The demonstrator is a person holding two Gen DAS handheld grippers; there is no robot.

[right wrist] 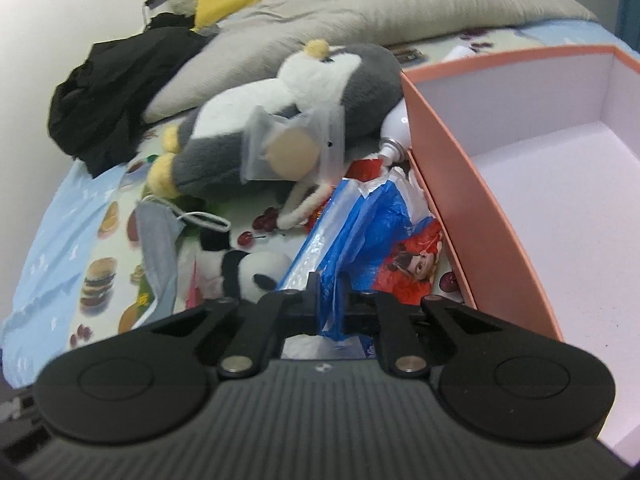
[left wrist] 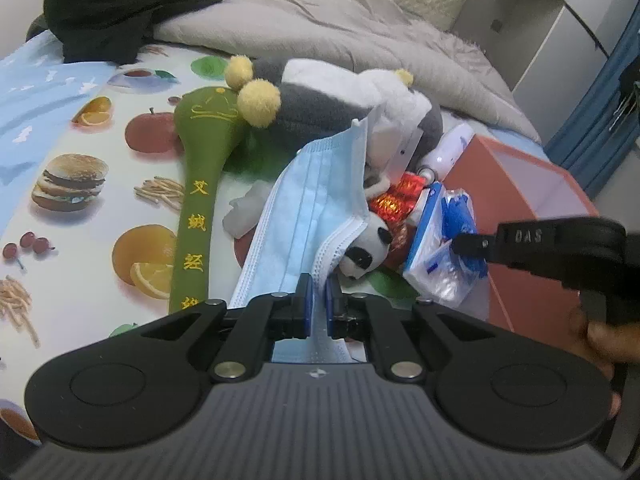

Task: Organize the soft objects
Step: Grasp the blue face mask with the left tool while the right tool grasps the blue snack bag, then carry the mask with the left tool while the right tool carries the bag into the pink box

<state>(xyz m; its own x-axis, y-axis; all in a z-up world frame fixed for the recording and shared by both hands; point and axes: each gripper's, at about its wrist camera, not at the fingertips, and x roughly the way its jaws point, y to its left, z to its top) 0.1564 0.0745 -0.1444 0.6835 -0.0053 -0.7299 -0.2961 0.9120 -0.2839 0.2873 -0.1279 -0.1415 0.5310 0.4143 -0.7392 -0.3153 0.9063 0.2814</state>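
Note:
My left gripper (left wrist: 319, 296) is shut on a light blue face mask (left wrist: 296, 216), held up over the bed. My right gripper (right wrist: 327, 294) is shut on a blue and white plastic bag (right wrist: 352, 224); in the left wrist view it (left wrist: 466, 246) grips that bag (left wrist: 440, 256) from the right. A small panda plush (left wrist: 366, 250) lies between them, also seen in the right wrist view (right wrist: 256, 268). A grey and white penguin plush (right wrist: 320, 92) lies behind. An open pink box (right wrist: 452, 168) with a white inside stands to the right.
A green plush mallet (left wrist: 200, 152) lies on the food-print sheet (left wrist: 80, 184). A red shiny wrapper (left wrist: 400, 200), a white bottle (right wrist: 396, 132), a grey duvet (left wrist: 340, 28) and black clothing (left wrist: 120, 4) are on the bed. A grey cabinet (left wrist: 532, 20) stands behind.

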